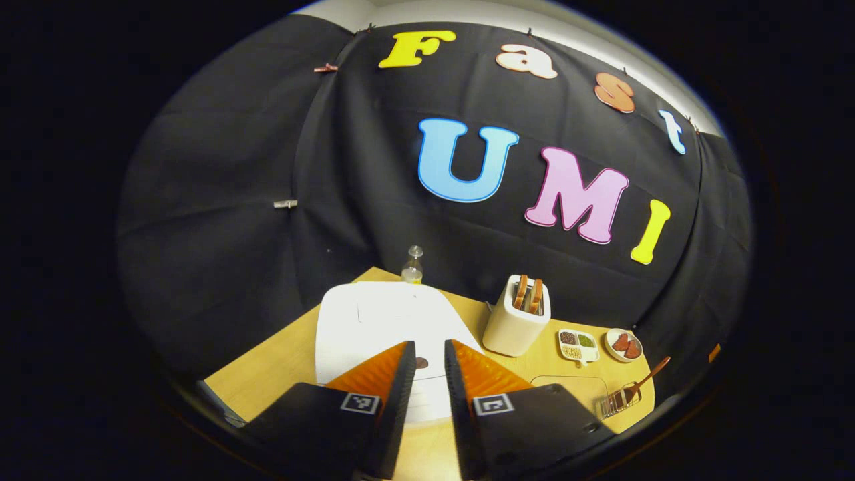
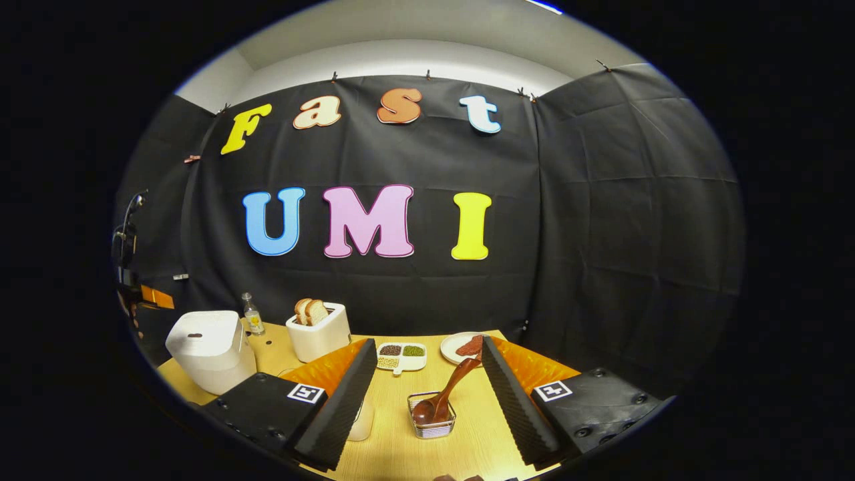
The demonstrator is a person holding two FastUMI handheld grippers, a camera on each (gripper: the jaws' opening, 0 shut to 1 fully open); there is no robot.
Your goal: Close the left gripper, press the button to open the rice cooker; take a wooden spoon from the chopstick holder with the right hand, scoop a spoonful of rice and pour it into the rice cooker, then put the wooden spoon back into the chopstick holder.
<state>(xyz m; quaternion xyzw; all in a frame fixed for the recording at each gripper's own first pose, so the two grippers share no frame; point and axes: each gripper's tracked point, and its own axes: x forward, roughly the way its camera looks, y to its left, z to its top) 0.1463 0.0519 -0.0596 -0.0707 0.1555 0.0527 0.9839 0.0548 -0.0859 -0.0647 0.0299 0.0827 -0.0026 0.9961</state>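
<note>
Two grippers over wood table, nothing held

Left gripper: narrow gap, not quite shut, above white rice cooker, lid down. Right gripper: wide open, empty; wooden spoon leans in wire chopstick holder at 6 o'clock between its fingers. Tan table, black cloth wall behind. Toaster at 10 o'clock.

The rice cooker front is hidden behind the left hand-held gripper; its button barely shows.
</note>
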